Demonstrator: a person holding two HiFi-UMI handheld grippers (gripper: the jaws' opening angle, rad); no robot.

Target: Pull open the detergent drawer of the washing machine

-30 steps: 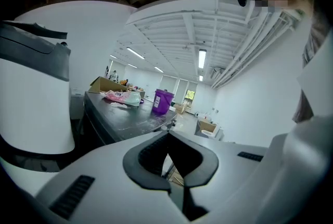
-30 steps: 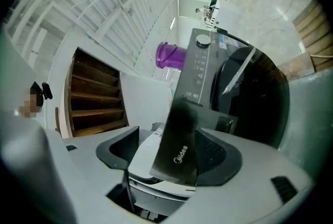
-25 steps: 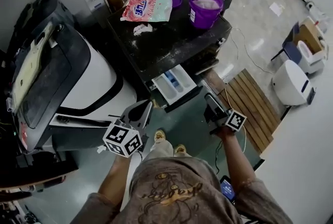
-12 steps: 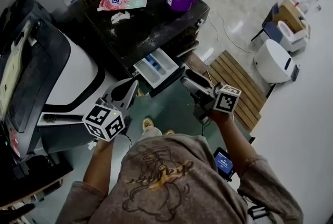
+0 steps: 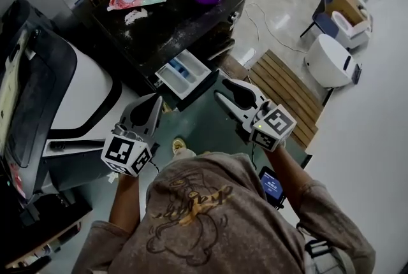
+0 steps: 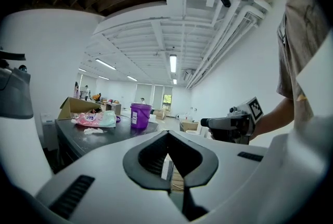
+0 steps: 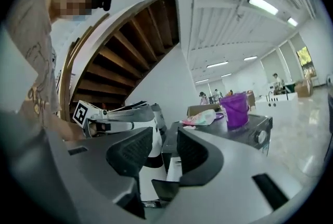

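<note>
Detergent drawer [image 5: 183, 73] is seen pulled out, untouched, just ahead of the left gripper [image 5: 155, 102], clenched empty, and the right gripper [image 5: 222, 92], whose jaws, just narrowed, are kept apart with nothing between.

right gripper [image 5: 224, 90] raised, jaws closing, empty

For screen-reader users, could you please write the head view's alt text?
The detergent drawer of the washing machine stands open. A person holds left tongs and right tongs short of it; the empty right pair has just been closing.
</note>
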